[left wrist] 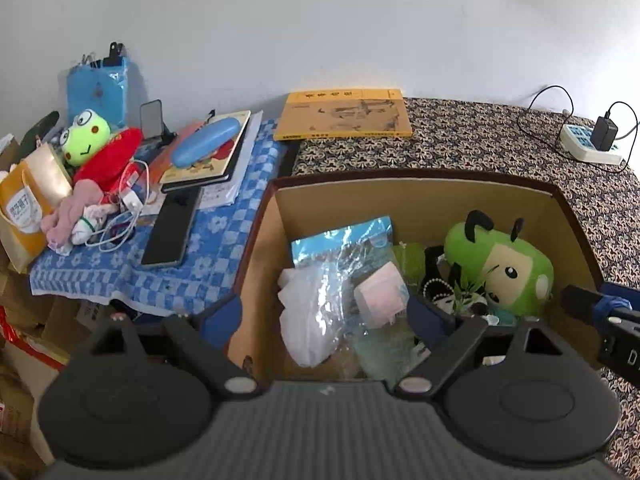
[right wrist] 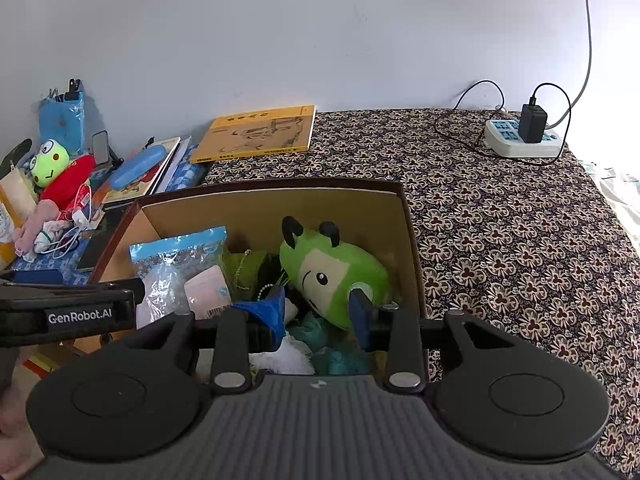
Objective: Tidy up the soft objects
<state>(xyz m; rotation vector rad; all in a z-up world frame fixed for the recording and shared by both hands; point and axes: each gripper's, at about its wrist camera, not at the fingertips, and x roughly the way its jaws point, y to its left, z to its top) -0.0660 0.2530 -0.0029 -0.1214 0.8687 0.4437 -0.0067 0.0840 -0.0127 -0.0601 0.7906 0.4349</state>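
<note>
Both tongs are spread wide, holding nothing. Left tongs [left wrist: 326, 314] hang over the box [left wrist: 420, 196]. Right tongs [right wrist: 318, 314] sit just before a round green plush [right wrist: 340, 276] with black ears.

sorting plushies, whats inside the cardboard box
In the cardboard box: a green plush, a clear plastic bag, a pink packet, beads, teal cloth. Whatever lies beneath is covered.

You've got a desk under a dark flower-patterned cloth [right wrist: 500, 232], and sitting straight on it are the open cardboard box [right wrist: 412, 248] near you, a yellow book [right wrist: 256, 132] flat by the wall, and a white power strip [right wrist: 520, 142] at the far right. To your left the blue checked cloth [left wrist: 216, 248] carries a stack of books [left wrist: 208, 160], a dark tablet [left wrist: 170, 232], a frog plush [left wrist: 86, 134] and a tangle of white cables [left wrist: 120, 220].
</note>
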